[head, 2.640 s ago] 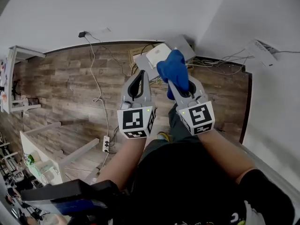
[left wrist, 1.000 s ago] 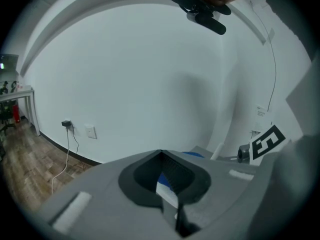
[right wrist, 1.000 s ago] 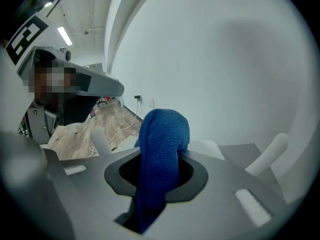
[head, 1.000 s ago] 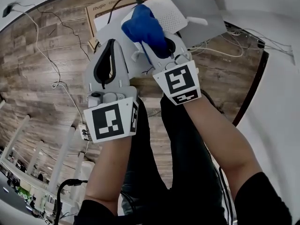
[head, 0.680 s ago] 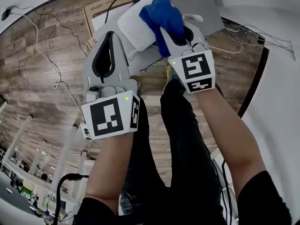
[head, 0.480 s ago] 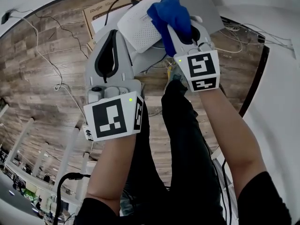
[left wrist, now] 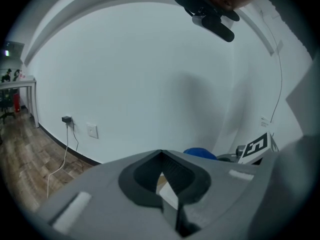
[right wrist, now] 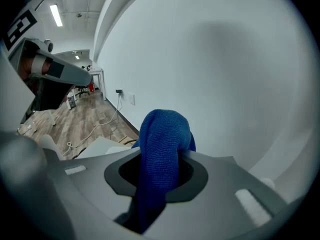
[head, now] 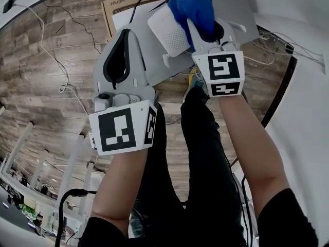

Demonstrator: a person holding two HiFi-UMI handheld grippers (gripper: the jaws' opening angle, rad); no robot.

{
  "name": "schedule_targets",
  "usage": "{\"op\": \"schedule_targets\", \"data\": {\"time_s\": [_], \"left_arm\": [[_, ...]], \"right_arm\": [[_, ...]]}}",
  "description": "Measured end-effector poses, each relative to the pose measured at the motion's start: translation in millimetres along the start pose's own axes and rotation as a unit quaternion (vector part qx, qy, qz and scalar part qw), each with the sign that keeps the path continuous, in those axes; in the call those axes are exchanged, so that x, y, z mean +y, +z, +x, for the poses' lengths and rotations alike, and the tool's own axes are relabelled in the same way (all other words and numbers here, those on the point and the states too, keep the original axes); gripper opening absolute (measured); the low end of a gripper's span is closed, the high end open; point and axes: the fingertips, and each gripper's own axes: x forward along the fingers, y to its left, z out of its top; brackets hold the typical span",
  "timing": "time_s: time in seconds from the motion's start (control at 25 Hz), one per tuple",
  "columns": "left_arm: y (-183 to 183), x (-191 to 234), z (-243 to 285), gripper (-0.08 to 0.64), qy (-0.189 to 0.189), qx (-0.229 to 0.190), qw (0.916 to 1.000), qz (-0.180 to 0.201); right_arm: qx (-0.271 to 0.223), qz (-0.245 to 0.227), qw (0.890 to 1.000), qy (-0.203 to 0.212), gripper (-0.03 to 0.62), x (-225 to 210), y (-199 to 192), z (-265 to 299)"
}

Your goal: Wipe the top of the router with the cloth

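Note:
The white router (head: 172,32) lies tilted over a grey panel (head: 241,9), with one antenna (head: 236,27) sticking out to the right. A blue cloth (head: 195,4) rests on the router's right end. My right gripper (head: 199,15) is shut on the cloth, which bulges out over its jaws (right wrist: 162,144). My left gripper (head: 132,31) sits just left of the router with its jaws closed at the tip (left wrist: 161,154). A white sliver of the router (left wrist: 169,196) shows through the opening behind them. Whether the left gripper grips the router is hidden.
A printed cardboard box (head: 123,6) lies under the grey panel. Loose cables (head: 46,50) trail over the wooden floor at left, and more cables (head: 288,40) run along the white wall at right. The person's black-clad legs (head: 200,153) are below the grippers.
The right gripper has dragged the blue cloth across the router top, from its left part to its right end. The left gripper has stayed beside the router.

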Motion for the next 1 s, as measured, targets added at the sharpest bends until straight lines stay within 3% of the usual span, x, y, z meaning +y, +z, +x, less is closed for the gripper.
{"op": "schedule_targets", "data": {"time_s": [0.36,0.52,0.68,1.0], "left_arm": [[1.7,51.2,-13.2,0.000,0.028,0.001,0.9996,-0.008],[-0.9,57.3,-15.2,0.000,0.042,0.003,0.9990,-0.019],[-1.9,57.2,-9.7,0.000,0.047,0.001,0.9985,-0.027],[-6.8,39.6,-5.1,0.000,0.040,0.009,0.9986,-0.033]], "right_arm": [[-0.011,-0.057,0.994,0.097,0.110,81.0,33.9,32.6],[0.001,-0.081,0.989,0.121,0.110,85.5,31.9,40.1],[0.022,-0.093,0.989,0.112,0.110,64.8,26.8,51.8],[0.055,-0.063,0.996,0.039,0.109,5.8,15.1,50.9]]}}
